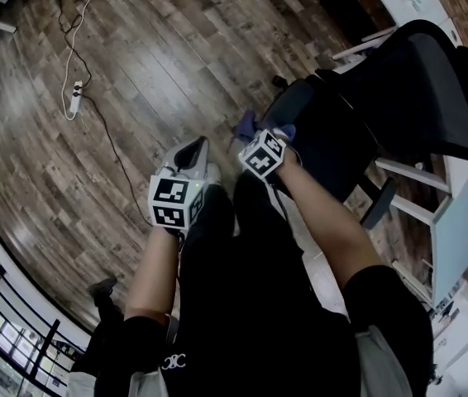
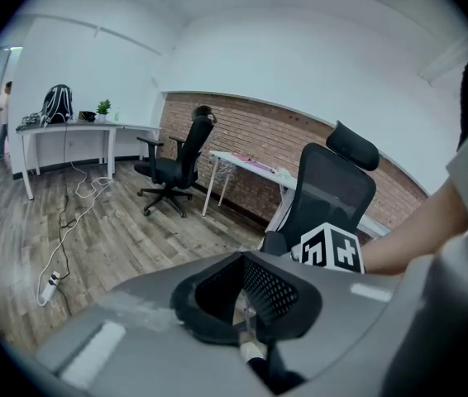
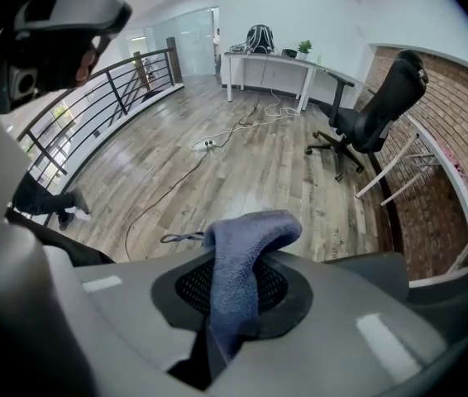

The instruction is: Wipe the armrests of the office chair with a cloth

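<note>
Now the blue-grey cloth [image 3: 246,246] hangs pinched in the right gripper's [image 1: 259,139] fingers, just beside the near armrest [image 1: 290,104] of the office chair [image 1: 420,89]. Wiping looks about to begin. Next, I judge, the cloth must be pressed onto the pad and drawn along it. The left gripper [image 1: 193,155] waits apart, its fingers together on nothing. No container is in view.

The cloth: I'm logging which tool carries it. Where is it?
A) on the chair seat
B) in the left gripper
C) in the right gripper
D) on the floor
C: the right gripper is shut on the blue cloth, and the left gripper has its jaws together with nothing between them.
</note>
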The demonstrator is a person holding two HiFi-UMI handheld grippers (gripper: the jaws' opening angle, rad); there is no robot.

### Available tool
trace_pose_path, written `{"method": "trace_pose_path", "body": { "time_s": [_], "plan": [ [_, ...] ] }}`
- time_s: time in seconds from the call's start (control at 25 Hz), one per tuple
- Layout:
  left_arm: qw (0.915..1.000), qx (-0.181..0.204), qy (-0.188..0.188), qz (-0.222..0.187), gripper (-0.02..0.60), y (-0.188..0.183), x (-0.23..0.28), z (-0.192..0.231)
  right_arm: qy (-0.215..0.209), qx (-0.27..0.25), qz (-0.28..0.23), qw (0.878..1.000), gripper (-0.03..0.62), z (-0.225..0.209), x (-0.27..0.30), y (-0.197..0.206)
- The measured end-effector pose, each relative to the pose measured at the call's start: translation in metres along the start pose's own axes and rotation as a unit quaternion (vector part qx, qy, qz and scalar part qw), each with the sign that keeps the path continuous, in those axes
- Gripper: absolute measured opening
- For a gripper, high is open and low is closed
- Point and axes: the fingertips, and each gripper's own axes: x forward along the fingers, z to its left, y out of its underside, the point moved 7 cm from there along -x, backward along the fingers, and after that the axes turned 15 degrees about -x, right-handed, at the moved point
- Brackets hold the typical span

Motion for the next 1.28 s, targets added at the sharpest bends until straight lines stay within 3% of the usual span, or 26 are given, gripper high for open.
{"method": "trace_pose_path", "body": {
  "time_s": [0.24, 0.52, 0.8, 1.0, 1.28],
  "plan": [
    [0.9994, 0.017, 0.024, 0.017, 0.005, 0.002, 0.007, -0.013, 0.003, 0.013, 0.000, 1.000, 0.048, 0.031, -0.007, 0.022],
    [0.9972, 0.047, 0.040, 0.042, 0.005, 0.005, 0.013, -0.022, 0.036, 0.130, -0.073, 0.988, 0.048, 0.017, -0.031, 0.051],
    [0.9965, 0.051, 0.032, 0.059, 0.005, 0.007, 0.025, -0.033, 0.089, 0.219, -0.094, 0.967, 0.049, -0.050, -0.038, 0.080],
    [0.9964, 0.049, 0.022, 0.065, 0.005, 0.007, 0.031, -0.035, 0.105, 0.246, -0.098, 0.959, 0.051, -0.100, -0.034, 0.100],
    [0.9957, 0.055, 0.001, 0.074, 0.005, 0.006, 0.045, -0.034, 0.170, 0.298, -0.077, 0.936, 0.051, -0.174, -0.038, 0.130]
  ]
}}
